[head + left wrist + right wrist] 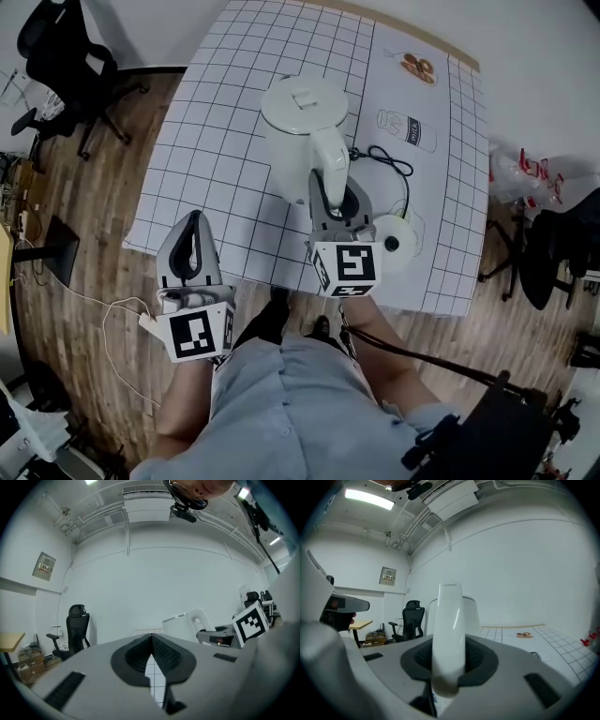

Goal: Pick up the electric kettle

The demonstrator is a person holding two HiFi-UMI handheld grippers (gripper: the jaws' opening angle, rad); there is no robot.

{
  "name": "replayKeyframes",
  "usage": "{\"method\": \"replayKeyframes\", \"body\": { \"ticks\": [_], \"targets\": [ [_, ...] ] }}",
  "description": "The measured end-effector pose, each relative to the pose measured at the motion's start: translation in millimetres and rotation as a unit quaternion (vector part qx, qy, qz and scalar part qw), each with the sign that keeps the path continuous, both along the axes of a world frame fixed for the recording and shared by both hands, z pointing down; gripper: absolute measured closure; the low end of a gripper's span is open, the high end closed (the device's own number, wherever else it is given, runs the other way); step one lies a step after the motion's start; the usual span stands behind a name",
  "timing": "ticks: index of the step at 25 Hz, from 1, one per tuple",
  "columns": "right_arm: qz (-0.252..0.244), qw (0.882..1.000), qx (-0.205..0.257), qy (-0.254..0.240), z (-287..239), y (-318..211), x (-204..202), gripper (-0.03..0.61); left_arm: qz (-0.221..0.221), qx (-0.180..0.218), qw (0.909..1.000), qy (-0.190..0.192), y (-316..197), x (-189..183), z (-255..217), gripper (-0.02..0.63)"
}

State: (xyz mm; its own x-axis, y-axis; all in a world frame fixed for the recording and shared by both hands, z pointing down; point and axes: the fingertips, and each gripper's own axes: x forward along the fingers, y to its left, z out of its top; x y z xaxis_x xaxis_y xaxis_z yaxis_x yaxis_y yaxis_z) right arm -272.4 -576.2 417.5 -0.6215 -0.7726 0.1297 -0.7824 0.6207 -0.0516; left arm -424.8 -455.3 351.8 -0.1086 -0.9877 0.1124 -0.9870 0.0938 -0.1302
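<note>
A: kettle orientation?

B: electric kettle point(298, 122) upright, long axis vertical, lid up; handle point(330, 161) faces 6 o'clock, toward the person; it's mid-way across the gridded mat point(225, 112); round base point(394, 242) lies apart at its 4 o'clock; can't tell if the kettle's bottom touches the mat

A: hands?

B: right gripper point(336, 192) roughly level, aimed at 12 o'clock, pads clamped on the handle; left gripper point(193, 223) at the kettle's 7 o'clock, over the table's near edge, also roughly level; jaws pressed together, nothing in them

Head view overhead, gripper views level, seemingly sharing kettle point(300, 131)
</note>
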Motion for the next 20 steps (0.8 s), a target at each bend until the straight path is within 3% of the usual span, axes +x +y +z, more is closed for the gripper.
{"method": "replayKeyframes", "body": {
  "ticks": [11,20],
  "targets": [
    [-0.007,1.000,0.011,0.000,16.2,11.3,6.6,0.488,0.000,-0.011,0.9999,0.005,-3.5,-0.2,8.8,0.612],
    [-0.002,1.000,-0.016,0.024,46.2,33.0,26.3,0.486,0.013,-0.010,0.9999,0.003,-2.4,19.2,8.3,0.612]
  ]
}}
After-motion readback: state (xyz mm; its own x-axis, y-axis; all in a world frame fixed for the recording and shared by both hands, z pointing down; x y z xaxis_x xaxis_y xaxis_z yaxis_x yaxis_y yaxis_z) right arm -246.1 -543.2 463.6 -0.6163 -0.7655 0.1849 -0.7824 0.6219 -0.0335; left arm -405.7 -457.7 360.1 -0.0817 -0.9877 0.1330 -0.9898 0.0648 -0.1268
